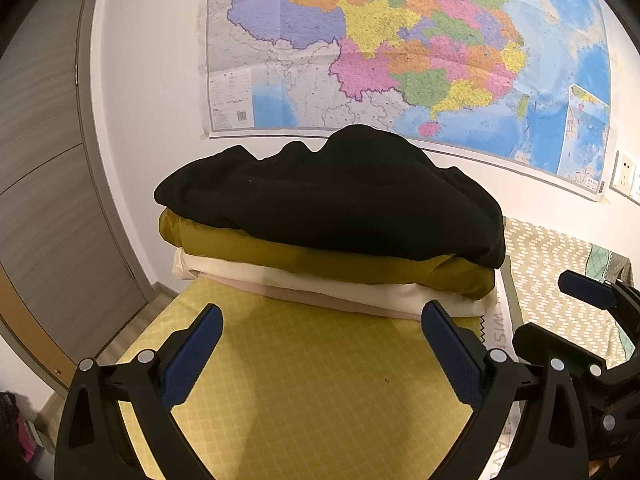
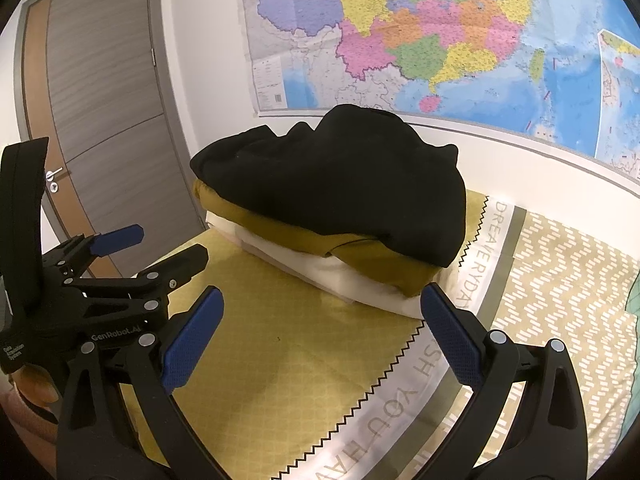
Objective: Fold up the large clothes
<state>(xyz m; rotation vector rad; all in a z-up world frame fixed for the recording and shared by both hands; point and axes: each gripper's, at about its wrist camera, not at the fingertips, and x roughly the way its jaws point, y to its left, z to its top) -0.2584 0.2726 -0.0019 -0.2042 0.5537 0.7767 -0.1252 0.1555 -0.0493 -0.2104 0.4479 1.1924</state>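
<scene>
A stack of folded clothes sits on the bed against the wall: a black garment [image 1: 340, 200] on top, a mustard one [image 1: 320, 256] under it, then a cream one [image 1: 360, 284] and a pinkish one at the bottom. The stack also shows in the right wrist view, with the black garment [image 2: 340, 184] on top. My left gripper [image 1: 324, 320] is open and empty, just in front of the stack above the yellow bedsheet [image 1: 300, 380]. My right gripper [image 2: 324, 308] is open and empty, close to the stack's front right corner. Each gripper shows in the other's view.
A large coloured map [image 1: 400, 40] hangs on the white wall behind the stack. A grey door [image 2: 104, 100] stands to the left. A patterned cover [image 2: 560, 280] with printed letters lies on the bed to the right. Wall sockets [image 1: 626, 174] are at far right.
</scene>
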